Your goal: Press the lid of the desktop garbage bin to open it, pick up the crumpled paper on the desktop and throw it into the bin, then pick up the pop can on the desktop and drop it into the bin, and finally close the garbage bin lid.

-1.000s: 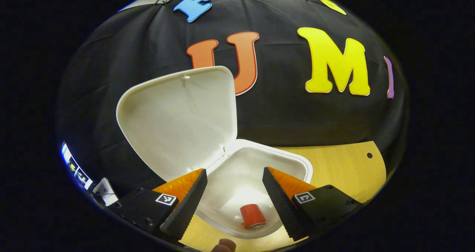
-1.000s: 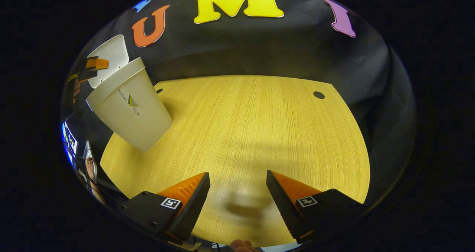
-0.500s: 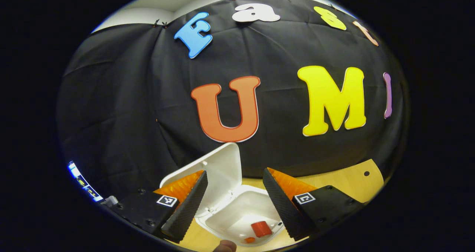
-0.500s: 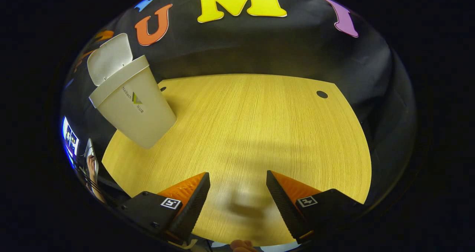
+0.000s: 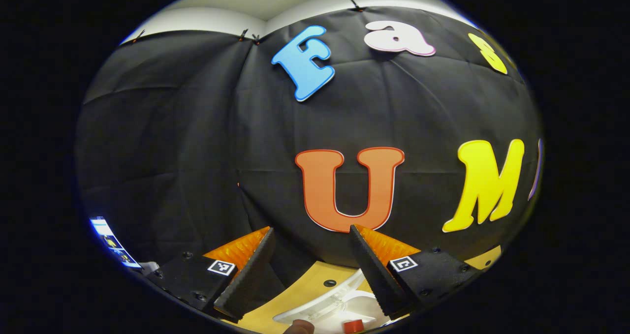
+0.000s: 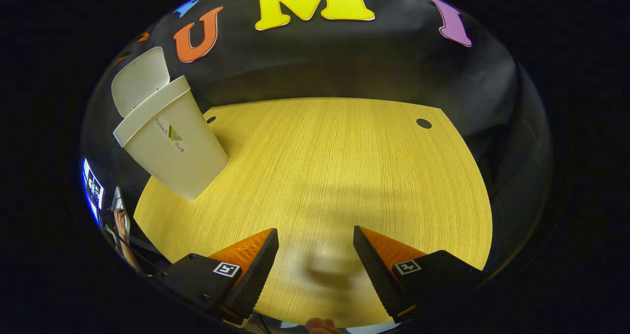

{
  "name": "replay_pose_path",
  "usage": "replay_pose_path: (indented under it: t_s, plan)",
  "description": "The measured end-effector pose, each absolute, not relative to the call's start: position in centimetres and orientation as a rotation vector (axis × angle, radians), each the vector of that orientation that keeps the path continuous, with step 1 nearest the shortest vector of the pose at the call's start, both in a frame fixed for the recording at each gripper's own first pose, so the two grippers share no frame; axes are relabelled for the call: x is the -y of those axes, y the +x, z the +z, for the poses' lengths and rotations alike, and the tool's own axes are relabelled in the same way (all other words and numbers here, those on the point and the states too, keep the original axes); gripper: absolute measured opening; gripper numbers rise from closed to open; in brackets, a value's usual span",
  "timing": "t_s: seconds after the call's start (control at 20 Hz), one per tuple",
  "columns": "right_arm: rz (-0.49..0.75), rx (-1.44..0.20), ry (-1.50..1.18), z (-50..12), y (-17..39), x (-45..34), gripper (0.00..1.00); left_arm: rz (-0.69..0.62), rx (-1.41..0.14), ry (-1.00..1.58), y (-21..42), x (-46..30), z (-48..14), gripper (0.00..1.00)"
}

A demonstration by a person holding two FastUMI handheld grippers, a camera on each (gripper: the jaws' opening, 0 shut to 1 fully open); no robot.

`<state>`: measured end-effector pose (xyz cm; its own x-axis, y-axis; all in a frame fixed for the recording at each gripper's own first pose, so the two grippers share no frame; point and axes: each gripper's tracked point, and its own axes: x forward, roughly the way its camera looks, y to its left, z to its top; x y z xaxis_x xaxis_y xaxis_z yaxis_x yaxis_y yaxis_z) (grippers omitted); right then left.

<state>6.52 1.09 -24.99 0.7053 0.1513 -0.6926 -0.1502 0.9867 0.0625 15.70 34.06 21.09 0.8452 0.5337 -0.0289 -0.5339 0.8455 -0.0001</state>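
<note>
The white bin (image 6: pixel 170 142) stands at the table's far left in the right gripper view, its lid (image 6: pixel 140 78) raised upright. In the left gripper view the bin's rim (image 5: pixel 320 307) sits at the very bottom, and the top of the red pop can (image 5: pixel 352 326) peeks out inside it. My left gripper (image 5: pixel 311 262) is open, held high above the bin and facing the booth wall, nothing between its fingers. Low over the near middle of the wooden table (image 6: pixel 344 167), my right gripper (image 6: pixel 316 255) is open too, with nothing in it.
A lit screen (image 6: pixel 91 186) and a person's hand (image 6: pixel 120 221) sit past the table's left edge. The tabletop has a small hole at the far right (image 6: pixel 423 123) and another behind the bin (image 6: pixel 210 119). A fingertip (image 5: pixel 298 327) shows at the bottom edge.
My left gripper has lifted and tilted up away from the bin, which slid from the middle to the bottom of its view. The right gripper has barely moved.
</note>
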Motion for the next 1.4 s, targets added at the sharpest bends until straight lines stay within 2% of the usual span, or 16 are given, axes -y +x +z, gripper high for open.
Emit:
replay_pose_path:
  t_s: [0.3,0.6,1.2,1.4]
  plan:
    - [0.16,-0.775,0.005,-25.2,6.8,-1.0,0.97,0.692,-0.192,-0.107,17.6,-38.8,16.4,0.98]
    - [0.17,-0.785,0.008,-25.8,6.5,-0.9,0.97,0.671,-0.292,-0.264,17.5,-36.3,12.3,1.0]
    - [0.209,-0.778,0.035,-26.2,5.1,0.7,0.97,0.641,-0.315,-0.403,15.2,-29.7,8.9,0.99]
    - [0.22,-0.773,0.024,-26.5,4.4,2.0,0.97,0.677,-0.31,-0.375,13.9,-26.5,7.3,0.98]
